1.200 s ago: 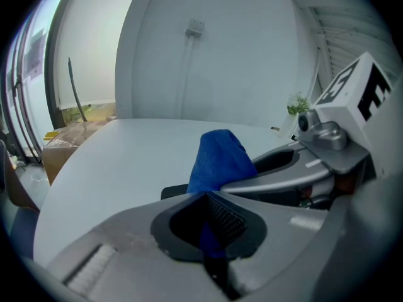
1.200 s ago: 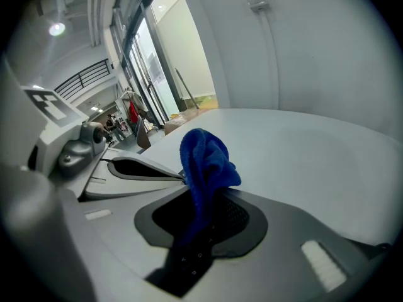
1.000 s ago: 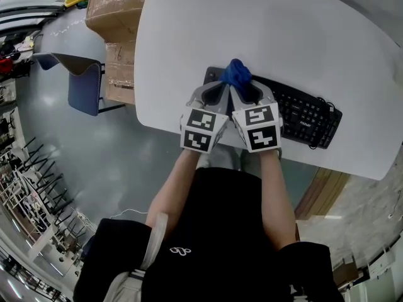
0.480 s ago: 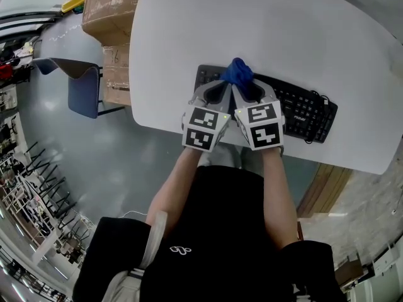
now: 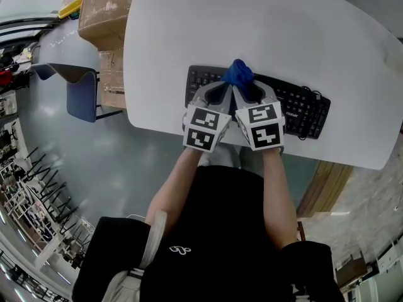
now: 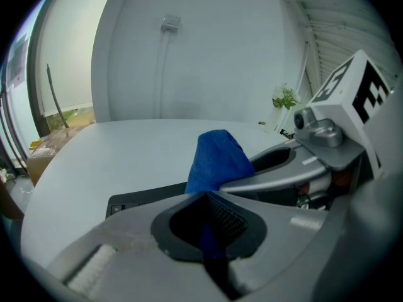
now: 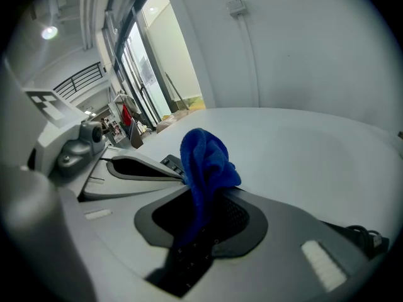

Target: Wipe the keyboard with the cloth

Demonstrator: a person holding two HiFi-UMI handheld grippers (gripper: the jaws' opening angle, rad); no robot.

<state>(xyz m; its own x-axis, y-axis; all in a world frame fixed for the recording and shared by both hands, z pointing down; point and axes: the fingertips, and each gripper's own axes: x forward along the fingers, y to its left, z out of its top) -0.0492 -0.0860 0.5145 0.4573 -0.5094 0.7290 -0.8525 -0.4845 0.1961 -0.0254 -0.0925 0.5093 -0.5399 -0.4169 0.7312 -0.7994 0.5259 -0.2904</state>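
A black keyboard (image 5: 296, 109) lies near the front edge of the white table (image 5: 283, 24). A bunched blue cloth (image 5: 237, 72) stands up over the keyboard's left-middle keys. My left gripper (image 5: 227, 85) and right gripper (image 5: 245, 85) meet side by side at the cloth, each shut on it. In the left gripper view the cloth (image 6: 217, 158) rises from the closed left gripper (image 6: 205, 195), with the keyboard's (image 6: 141, 198) left end beyond. The right gripper view has the cloth (image 7: 203, 159) pinched in the right gripper (image 7: 200, 192), and keys (image 7: 189, 258) show under the jaws.
The keyboard's cable (image 5: 314, 97) loops at its right end. Cardboard boxes (image 5: 104, 11) and a blue chair (image 5: 80, 88) stand on the floor left of the table. The table's front edge runs just under my hands.
Both grippers with the cloth now sit a little further right along the keyboard; more of the keyboard's left end shows. The grip on the cloth is unchanged.
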